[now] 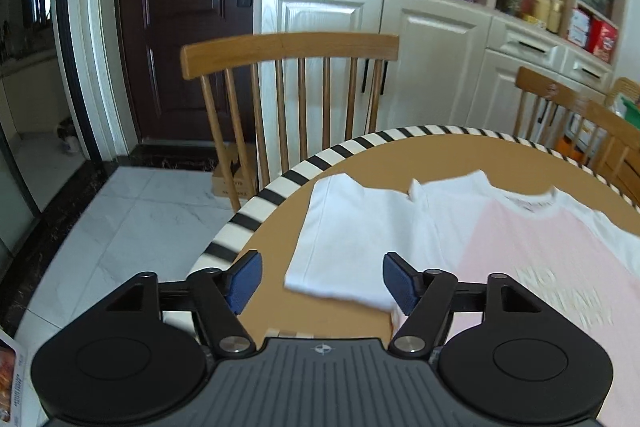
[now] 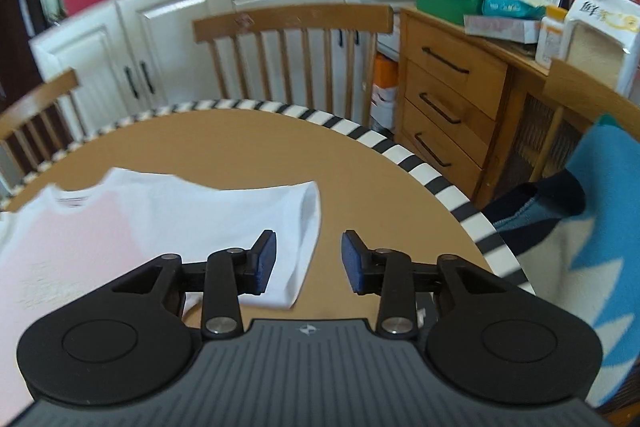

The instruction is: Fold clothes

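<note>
A white and pink T-shirt [image 1: 500,239] lies flat on the round brown table [image 1: 360,155], whose rim carries black and white stripes. Its pink front panel faces up, and both white sleeves are spread out on the tabletop, 1 toward each side of the table.

The left gripper [image 1: 322,281] hovers above the table's near edge with its jaws spread and nothing between the blue pads; the shirt's left sleeve [image 1: 352,231] lies on the table just beyond and below them.

The right gripper [image 2: 308,261] also hangs over the table, its jaws parted and empty, above the bare tabletop just beside the shirt's right sleeve [image 2: 280,211].

Beyond the table stand wooden spindle-back chairs [image 1: 288,87], white cabinets [image 1: 400,39] and a wooden chest of 3 drawers [image 2: 448,95].
</note>
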Tool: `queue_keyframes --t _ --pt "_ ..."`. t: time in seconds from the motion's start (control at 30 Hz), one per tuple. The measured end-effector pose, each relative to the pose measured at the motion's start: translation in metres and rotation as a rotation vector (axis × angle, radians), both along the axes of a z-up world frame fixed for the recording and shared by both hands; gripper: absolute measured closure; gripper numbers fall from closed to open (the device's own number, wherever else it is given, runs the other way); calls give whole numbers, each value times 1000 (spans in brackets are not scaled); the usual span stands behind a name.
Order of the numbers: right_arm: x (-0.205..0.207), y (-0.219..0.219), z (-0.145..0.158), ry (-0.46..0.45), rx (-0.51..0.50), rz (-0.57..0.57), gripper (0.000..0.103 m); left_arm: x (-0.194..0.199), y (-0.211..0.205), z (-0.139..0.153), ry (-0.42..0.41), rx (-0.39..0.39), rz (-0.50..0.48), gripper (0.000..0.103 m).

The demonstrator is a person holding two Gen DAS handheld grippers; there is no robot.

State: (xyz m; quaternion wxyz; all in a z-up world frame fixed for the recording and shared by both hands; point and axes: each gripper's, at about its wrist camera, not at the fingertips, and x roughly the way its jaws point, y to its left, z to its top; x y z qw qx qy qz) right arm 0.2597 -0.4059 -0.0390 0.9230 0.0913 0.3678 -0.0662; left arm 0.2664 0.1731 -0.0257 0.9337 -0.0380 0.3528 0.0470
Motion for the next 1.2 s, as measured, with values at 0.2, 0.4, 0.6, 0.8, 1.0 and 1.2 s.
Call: queue_keyframes --t 0.2,0.4,0.6,0.8,1.0,1.2 --pt "51 -11 -33 27 70 -64 50 74 6 -24 47 5 43 27" --pt "82 -5 -59 45 136 -99 48 116 4 -44 71 -45 41 28" --pt "96 18 -70 54 53 -85 90 131 -5 -62 101 -4 30 81" --pt "99 25 -68 46 -69 -94 100 124 -8 -67 41 -58 105 99" --pt "101 1 -65 57 -167 -179 100 126 -17 -72 -12 -59 197 98" --pt "104 6 -74 66 -202 -153 96 131 -24 -73 -31 11 207 98"
